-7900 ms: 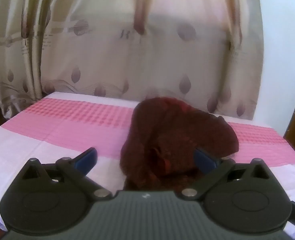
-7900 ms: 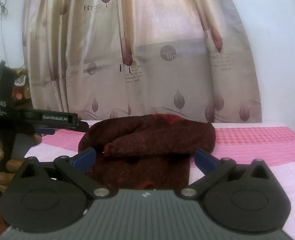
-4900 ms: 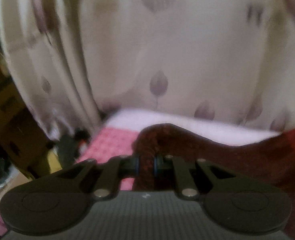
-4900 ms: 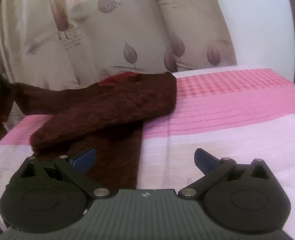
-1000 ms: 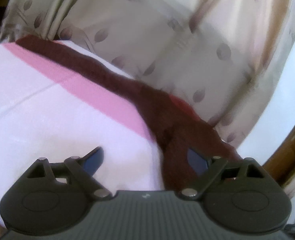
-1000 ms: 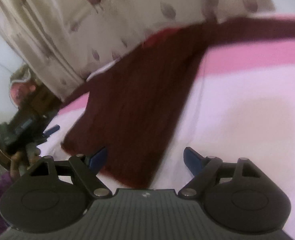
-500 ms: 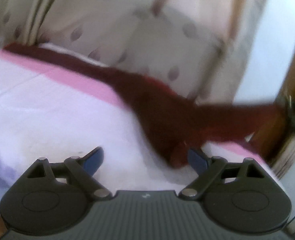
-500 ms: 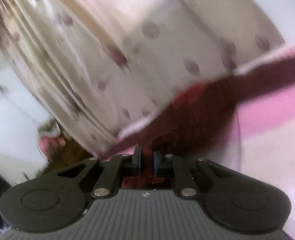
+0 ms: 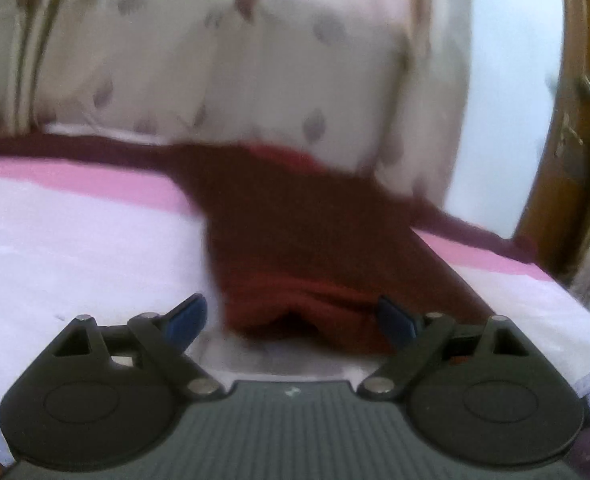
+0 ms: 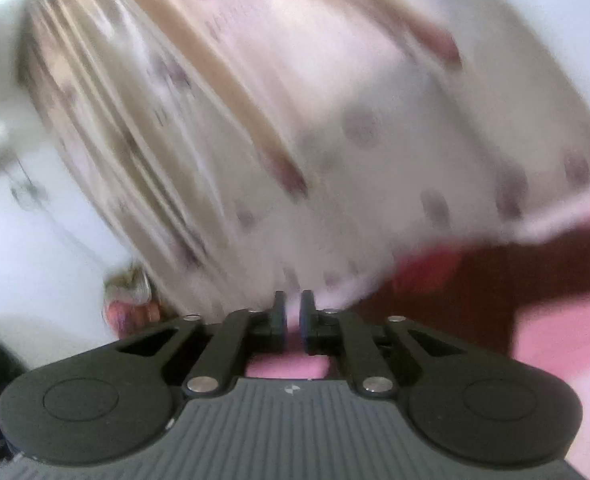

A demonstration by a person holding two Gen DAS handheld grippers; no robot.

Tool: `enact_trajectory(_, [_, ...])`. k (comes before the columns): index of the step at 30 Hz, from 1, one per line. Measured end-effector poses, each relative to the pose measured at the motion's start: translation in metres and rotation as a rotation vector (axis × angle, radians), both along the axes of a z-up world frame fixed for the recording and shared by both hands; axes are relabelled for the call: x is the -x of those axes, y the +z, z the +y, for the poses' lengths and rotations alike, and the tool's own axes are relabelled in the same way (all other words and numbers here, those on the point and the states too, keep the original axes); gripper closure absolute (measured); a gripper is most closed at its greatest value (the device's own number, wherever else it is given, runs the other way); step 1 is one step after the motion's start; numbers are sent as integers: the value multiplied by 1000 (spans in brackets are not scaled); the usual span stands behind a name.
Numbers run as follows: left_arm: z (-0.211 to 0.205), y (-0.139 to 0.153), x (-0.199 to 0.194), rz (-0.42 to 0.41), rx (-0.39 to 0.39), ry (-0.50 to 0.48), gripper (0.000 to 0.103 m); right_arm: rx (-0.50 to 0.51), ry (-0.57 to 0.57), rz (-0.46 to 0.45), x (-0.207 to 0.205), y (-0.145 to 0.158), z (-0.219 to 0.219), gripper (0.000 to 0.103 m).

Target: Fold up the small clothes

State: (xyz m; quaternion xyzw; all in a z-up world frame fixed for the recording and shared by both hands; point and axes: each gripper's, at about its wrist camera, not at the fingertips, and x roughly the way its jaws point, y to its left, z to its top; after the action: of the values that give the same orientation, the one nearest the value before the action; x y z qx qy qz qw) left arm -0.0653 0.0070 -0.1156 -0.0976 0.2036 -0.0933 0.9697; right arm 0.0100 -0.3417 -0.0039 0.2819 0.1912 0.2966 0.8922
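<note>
A bed [image 9: 75, 248] with a pink-banded sheet stands before a leaf-print curtain [image 9: 255, 80]. On the bed, against the curtain side, a dark red knitted garment [image 9: 315, 240] lies spread, its hem nearest. The left gripper [image 9: 291, 318] hovers at that hem, jaws wide, empty. The right gripper [image 10: 293, 320], blurred, shows a narrow, opening gap holding nothing. Likely between folds; next, 1 gripper must pinch an edge.
</note>
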Motion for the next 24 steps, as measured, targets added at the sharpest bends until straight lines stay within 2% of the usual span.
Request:
enact_trajectory(1, [4,-2,1,0,-11,-3,10,39,-5,70,3,-21,-1,13])
enact_trajectory(2, [5,-3,1,11,-15,-3,10,57,-8,130,9,-44,-3,0])
enact_trajectory(5, [13,-6,1,29,14,0,10,153,-7,336,21,-119,0,5])
enact_trajectory(6, [14,-6,2,33,22,4,10,164,-25,361,28,-137,-1,6])
enact_trajectory(8, [21,-7,7,35,37,11,10,161,-38,377,36,-162,0,8])
enact_trajectory(11, [20,-10,12,42,32,14,10,206,-56,340,40,-173,11,9])
enact_trajectory(12, [20,-11,13,45,29,13,10,251,-51,304,42,-173,18,11])
enact_trajectory(14, [20,-13,17,41,23,11,10,351,-27,250,43,-172,35,30])
enact_trajectory(16, [18,-14,20,28,3,6,10,381,-22,238,42,-174,44,76])
enact_trajectory(17, [18,-14,21,25,-3,1,10,388,-20,239,41,-176,46,84])
enact_trajectory(18, [18,-13,21,24,-3,-3,10,357,-10,250,38,-178,44,85])
enact_trajectory(20, [17,-12,22,26,11,-12,10,217,5,257,34,-179,33,86])
enact_trajectory(21, [15,-11,21,26,23,-19,10,147,14,238,36,-174,27,86])
enact_trajectory(24, [5,-9,12,28,56,-16,10,33,9,190,36,-146,17,86])
